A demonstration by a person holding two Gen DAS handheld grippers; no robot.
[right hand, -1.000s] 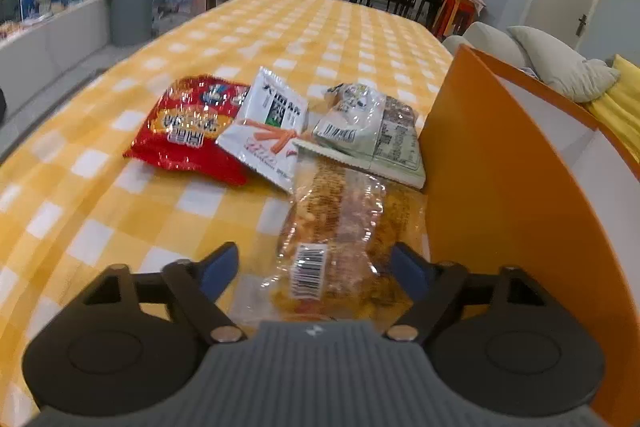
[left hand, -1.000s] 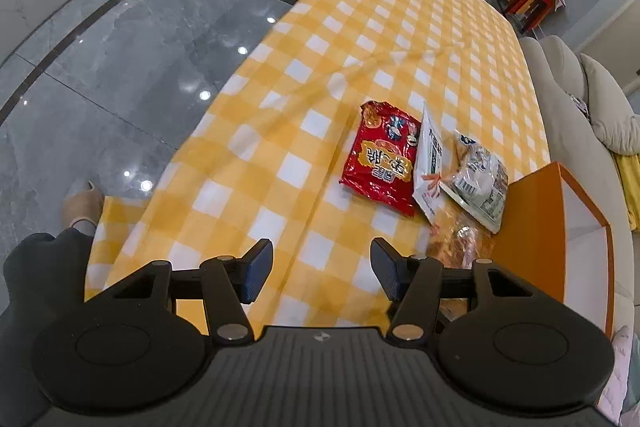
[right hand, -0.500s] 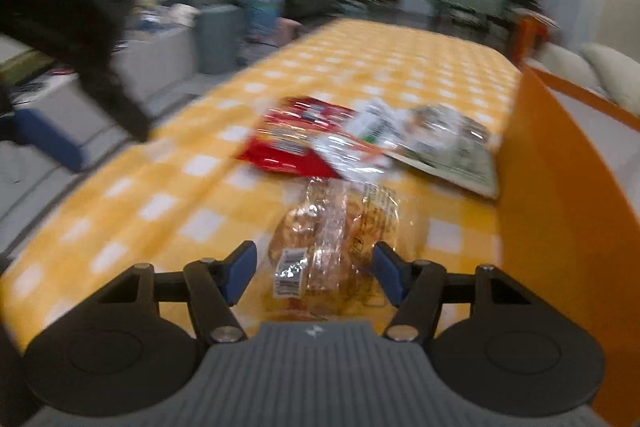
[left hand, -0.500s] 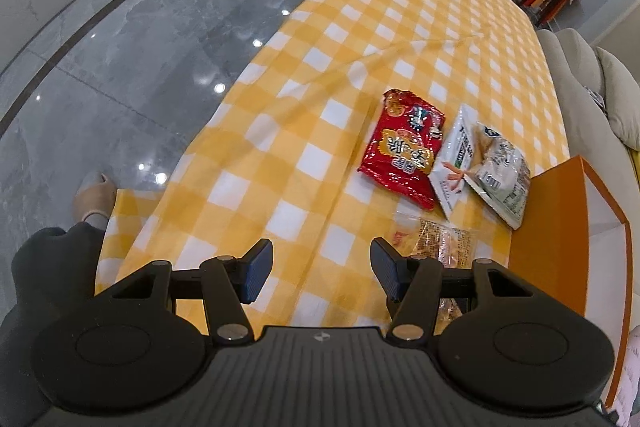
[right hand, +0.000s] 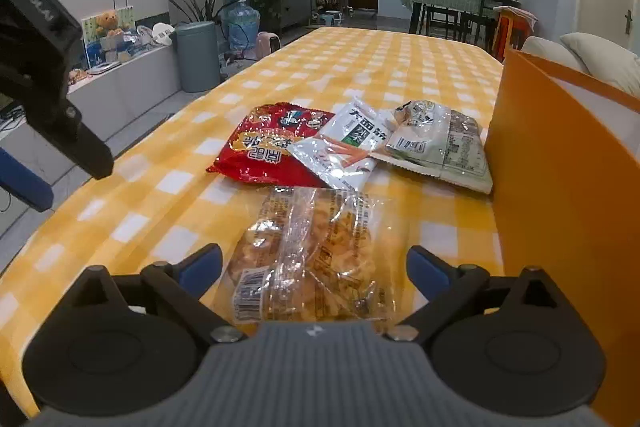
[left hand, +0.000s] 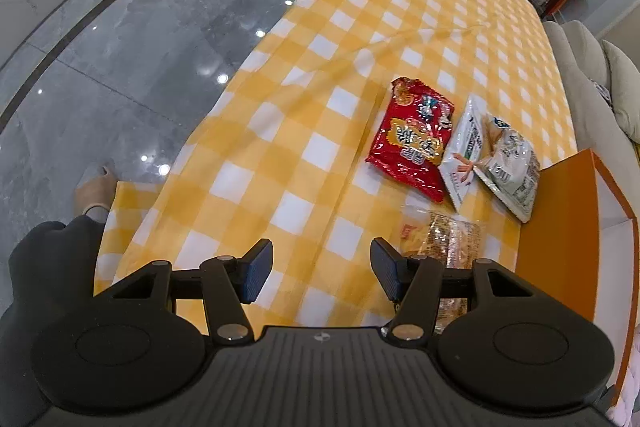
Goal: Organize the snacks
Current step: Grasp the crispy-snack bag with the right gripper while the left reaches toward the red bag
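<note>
Right wrist view — right gripper point(right hand: 314, 269) just opened wide around clear snack bag point(right hand: 316, 251); barcode label unreadable.

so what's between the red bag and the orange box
Two packets: a white packet overlapping the red bag, then a pale packet lying up against the orange box. The right wrist view shows it best.

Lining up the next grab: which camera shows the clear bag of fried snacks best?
The right wrist view: the clear snack bag lies whole between the open right gripper. The left wrist view shows only part, behind a left gripper finger.
</note>
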